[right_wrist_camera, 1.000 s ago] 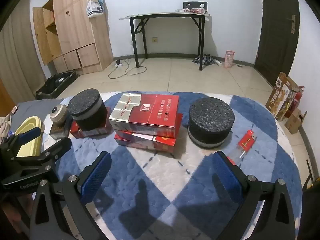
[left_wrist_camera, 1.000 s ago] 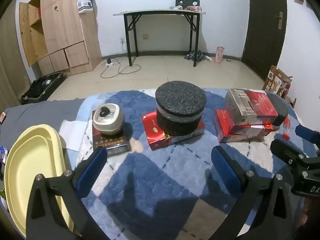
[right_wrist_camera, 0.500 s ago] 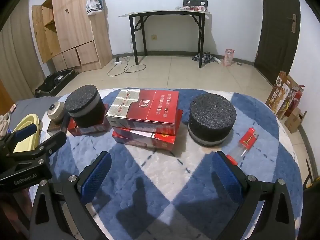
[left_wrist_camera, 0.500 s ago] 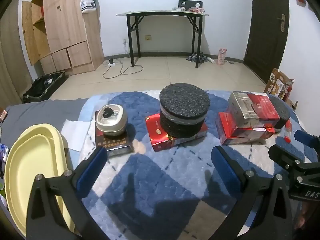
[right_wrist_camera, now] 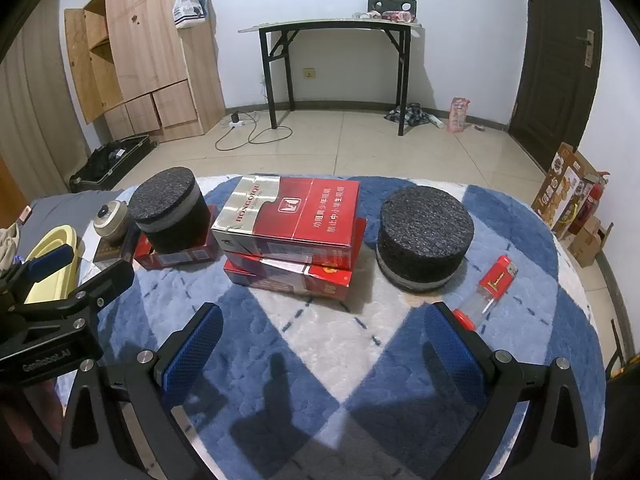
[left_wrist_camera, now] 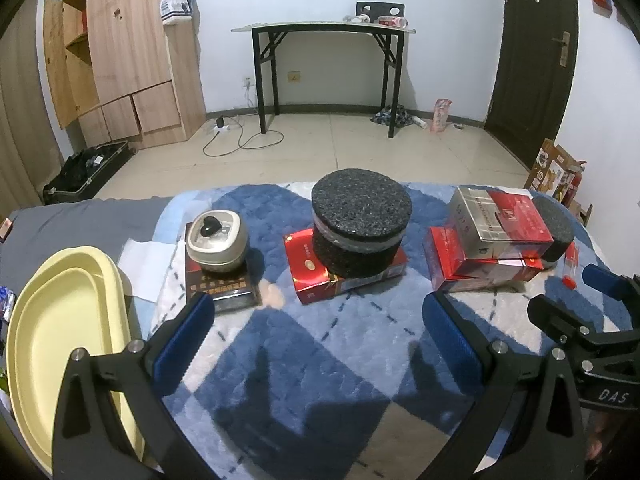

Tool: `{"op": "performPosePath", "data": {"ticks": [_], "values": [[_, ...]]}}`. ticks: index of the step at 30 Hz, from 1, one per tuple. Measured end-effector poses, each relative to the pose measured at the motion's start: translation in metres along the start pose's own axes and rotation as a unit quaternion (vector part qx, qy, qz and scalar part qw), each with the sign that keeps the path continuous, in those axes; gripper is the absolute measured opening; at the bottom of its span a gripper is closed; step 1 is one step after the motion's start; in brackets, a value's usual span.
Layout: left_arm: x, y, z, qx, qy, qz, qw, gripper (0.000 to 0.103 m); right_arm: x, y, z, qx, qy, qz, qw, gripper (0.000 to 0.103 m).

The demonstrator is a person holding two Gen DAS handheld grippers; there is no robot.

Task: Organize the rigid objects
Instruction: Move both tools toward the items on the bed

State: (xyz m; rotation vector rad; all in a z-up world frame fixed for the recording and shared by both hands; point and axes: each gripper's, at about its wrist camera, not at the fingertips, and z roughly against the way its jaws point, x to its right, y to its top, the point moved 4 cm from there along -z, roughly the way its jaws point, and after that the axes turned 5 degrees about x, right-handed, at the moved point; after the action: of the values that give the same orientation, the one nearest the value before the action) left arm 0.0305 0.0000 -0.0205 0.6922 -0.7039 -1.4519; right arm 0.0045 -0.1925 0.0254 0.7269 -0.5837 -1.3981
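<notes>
- In the right wrist view, two stacked red cartons (right_wrist_camera: 292,240) lie at the centre of the frame on a blue-and-white rug (right_wrist_camera: 320,360).
- A black foam disc (right_wrist_camera: 424,236) sits just right of them; a red lighter (right_wrist_camera: 496,280) lies further right.
- Left of them, another foam disc (left_wrist_camera: 360,224) rests on a red box (left_wrist_camera: 316,280).
- At left, a small tin (left_wrist_camera: 218,240) sits on a dark box (left_wrist_camera: 224,288); a yellow tray (left_wrist_camera: 60,320) is at the lower left.
- The left gripper (left_wrist_camera: 316,340) and right gripper (right_wrist_camera: 324,344) hover with jaws wide apart, holding nothing.

Both wrist cameras look low and close across the blue rug (left_wrist_camera: 304,364) toward the far desk (right_wrist_camera: 336,26), sharing the stacked red boxes (right_wrist_camera: 292,240).
</notes>
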Motion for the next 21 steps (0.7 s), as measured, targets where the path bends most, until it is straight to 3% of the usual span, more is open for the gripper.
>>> {"op": "performPosePath", "data": {"ticks": [13,21], "values": [[-0.015,0.001,0.005,0.005,-0.003,0.003,1.0,0.103,-0.001,0.0,0.0,0.0,0.002,0.002,1.0,0.103],[-0.052,0.005,0.016,0.019,0.018,0.023,0.9994,0.103,-0.002,0.001,0.003,0.003,0.005,0.002,1.0,0.103]]}}
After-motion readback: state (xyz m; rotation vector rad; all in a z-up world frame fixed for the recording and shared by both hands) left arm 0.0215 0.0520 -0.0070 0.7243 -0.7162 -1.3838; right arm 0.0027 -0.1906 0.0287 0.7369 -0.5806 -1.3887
